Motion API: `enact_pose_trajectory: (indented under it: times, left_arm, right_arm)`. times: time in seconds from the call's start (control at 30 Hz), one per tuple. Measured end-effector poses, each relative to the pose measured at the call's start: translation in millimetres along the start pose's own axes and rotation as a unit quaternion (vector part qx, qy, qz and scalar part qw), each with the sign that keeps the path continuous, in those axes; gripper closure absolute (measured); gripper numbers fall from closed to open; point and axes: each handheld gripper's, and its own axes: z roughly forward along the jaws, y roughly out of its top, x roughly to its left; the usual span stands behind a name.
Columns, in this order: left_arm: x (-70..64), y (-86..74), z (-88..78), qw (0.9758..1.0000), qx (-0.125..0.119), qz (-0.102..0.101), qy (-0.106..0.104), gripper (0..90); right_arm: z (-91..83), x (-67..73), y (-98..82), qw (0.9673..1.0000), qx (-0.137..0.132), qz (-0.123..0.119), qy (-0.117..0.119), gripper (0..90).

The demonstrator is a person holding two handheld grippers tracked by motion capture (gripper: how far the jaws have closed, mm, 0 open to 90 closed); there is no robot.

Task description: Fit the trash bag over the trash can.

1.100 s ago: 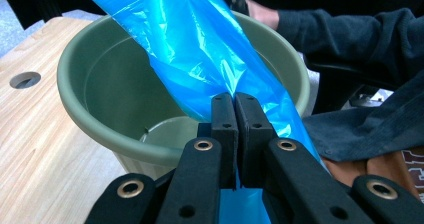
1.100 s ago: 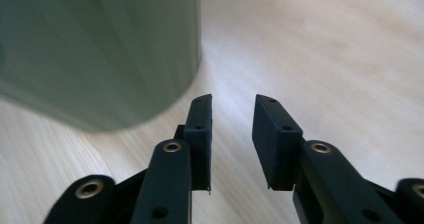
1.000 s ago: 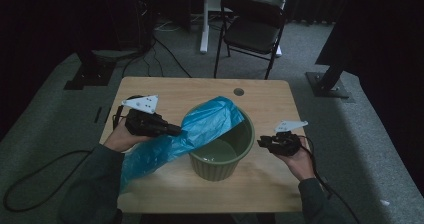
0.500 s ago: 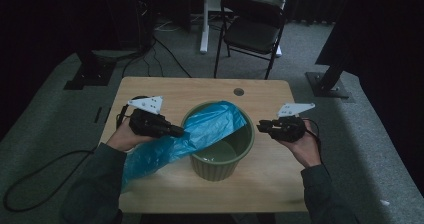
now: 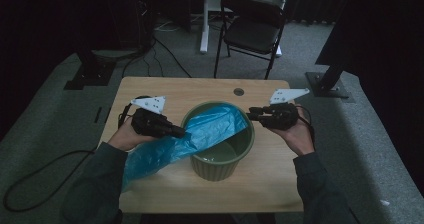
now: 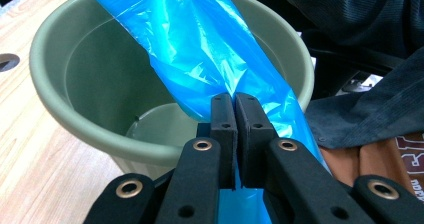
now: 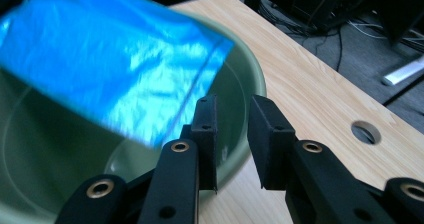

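A green plastic bin (image 5: 220, 161) stands in the middle of the wooden table (image 5: 200, 89). A blue plastic bag (image 5: 200, 136) lies across its mouth and trails off to the left toward the table's front edge. My left gripper (image 5: 181, 132) is shut on the blue bag (image 6: 210, 49) just at the bin's (image 6: 75, 74) left rim. My right gripper (image 5: 251, 114) hovers beside the bin's right rim, open with nothing between its jaws. In the right gripper view my right gripper (image 7: 232, 109) points at the bin's rim (image 7: 245, 84), with the bag's free edge (image 7: 125, 69) just beyond.
A round cable hole (image 5: 238, 91) sits in the table's far edge. A black folding chair (image 5: 250, 29) stands behind the table, with cables (image 5: 165, 44) and stand bases (image 5: 327, 84) on the grey carpet. The person's sleeves (image 5: 320, 194) come in along the table's front edge.
The right gripper has risen from the table's right front up to the bin's right rim. The bag's far end has dropped from above the bin onto its mouth. The left gripper has stayed put.
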Motion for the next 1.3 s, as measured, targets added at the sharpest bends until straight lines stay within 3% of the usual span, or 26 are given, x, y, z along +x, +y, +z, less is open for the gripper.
enact_pose_trajectory:
  times: [0.3,0.5,0.9,1.07,1.3]
  left_arm:
    - [2.3,9.8,8.5,1.0,0.002,0.004,0.003,86.1]
    - [3.6,19.7,15.6,0.9999,0.0,0.011,0.004,85.8]
    - [9.9,21.3,23.3,1.0,-0.003,0.001,0.006,85.0]
    - [8.8,19.4,24.3,1.0,0.006,0.0,0.0,85.2]
    - [7.6,12.5,20.3,0.9999,0.006,-0.005,-0.008,85.2]
  right_arm:
    - [5.9,4.0,11.8,0.9997,-0.012,-0.005,0.018,74.8]
    - [19.5,8.6,5.0,0.9995,0.013,-0.007,0.028,76.2]
    - [40.1,14.6,-4.9,0.9976,0.05,-0.013,0.046,76.0]
    - [30.1,11.3,0.3,0.9989,0.023,-0.008,0.041,75.5]
    - [21.2,6.2,7.4,0.9997,0.006,-0.003,0.023,77.3]
